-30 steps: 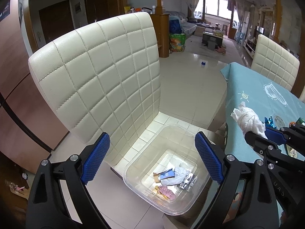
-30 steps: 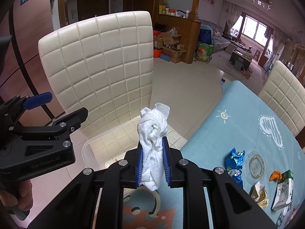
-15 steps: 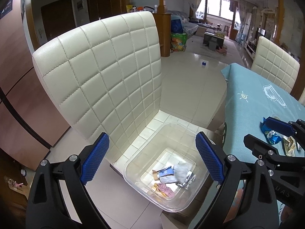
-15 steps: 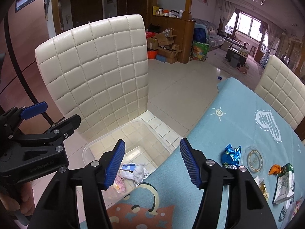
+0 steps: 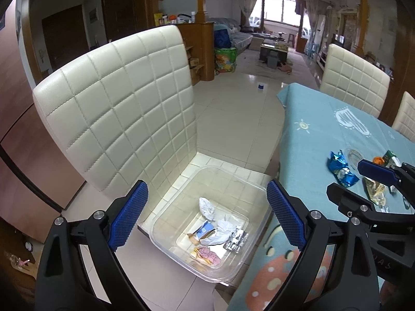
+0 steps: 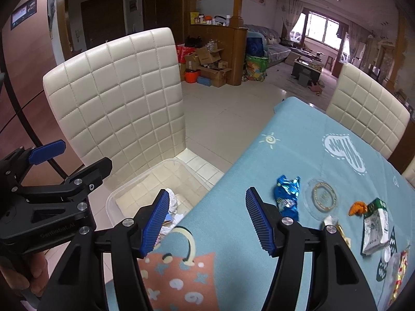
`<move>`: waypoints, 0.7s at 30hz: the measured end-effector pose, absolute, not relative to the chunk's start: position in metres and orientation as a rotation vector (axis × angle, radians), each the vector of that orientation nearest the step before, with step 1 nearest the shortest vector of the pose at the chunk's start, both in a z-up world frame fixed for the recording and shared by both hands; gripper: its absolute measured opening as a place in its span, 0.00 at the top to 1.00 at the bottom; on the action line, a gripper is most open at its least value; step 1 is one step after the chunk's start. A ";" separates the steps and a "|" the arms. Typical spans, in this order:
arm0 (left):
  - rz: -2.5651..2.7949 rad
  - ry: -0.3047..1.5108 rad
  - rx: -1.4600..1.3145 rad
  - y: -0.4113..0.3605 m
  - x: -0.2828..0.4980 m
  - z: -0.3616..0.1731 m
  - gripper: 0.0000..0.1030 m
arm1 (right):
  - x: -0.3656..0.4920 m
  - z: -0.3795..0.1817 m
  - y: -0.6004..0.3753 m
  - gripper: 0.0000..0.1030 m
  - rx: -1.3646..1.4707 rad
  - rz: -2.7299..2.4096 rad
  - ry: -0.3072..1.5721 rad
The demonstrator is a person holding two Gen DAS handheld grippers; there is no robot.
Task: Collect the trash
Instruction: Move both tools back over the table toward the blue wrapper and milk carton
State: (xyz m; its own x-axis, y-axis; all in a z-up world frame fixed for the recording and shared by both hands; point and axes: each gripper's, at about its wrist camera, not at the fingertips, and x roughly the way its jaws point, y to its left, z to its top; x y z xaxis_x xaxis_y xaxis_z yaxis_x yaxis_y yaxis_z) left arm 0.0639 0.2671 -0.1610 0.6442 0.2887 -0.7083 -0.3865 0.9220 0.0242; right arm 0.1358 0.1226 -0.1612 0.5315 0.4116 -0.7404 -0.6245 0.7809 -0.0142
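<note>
A clear plastic bin stands on the seat of a cream quilted chair. Inside it lie a white tissue wad and several wrappers. My left gripper hovers open over the bin with nothing between its fingers. My right gripper is open and empty above the edge of the teal tablecloth, with the bin to its lower left. On the cloth lie a blue foil wrapper, an orange scrap and a green-and-white packet.
A round glass coaster sits beside the blue wrapper. A second cream chair stands at the table's far side. Tiled floor stretches beyond the chair to cardboard boxes against a wooden counter. A hand holds the left gripper's handle.
My right gripper opened and let go of the white tissue wad, which now lies in the bin. Both grippers shifted toward the table, bringing more of the trash on the cloth into view.
</note>
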 end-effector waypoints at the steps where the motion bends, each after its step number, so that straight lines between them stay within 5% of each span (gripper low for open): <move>1: 0.377 0.782 -0.130 0.263 0.064 -0.160 0.10 | 0.134 -0.160 0.116 0.42 -0.287 0.619 0.796; 21: 0.106 0.814 -0.018 0.108 0.111 -0.152 0.04 | 0.142 -0.152 -0.068 0.42 -0.149 0.268 0.823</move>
State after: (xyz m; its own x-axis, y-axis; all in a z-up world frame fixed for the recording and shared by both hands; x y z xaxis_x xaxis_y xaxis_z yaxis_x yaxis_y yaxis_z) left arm 0.1111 0.1083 -0.1521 0.6815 0.0877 -0.7265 -0.1017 0.9945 0.0247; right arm 0.1419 -0.0680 -0.1520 0.6489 0.1771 -0.7400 -0.2919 0.9561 -0.0271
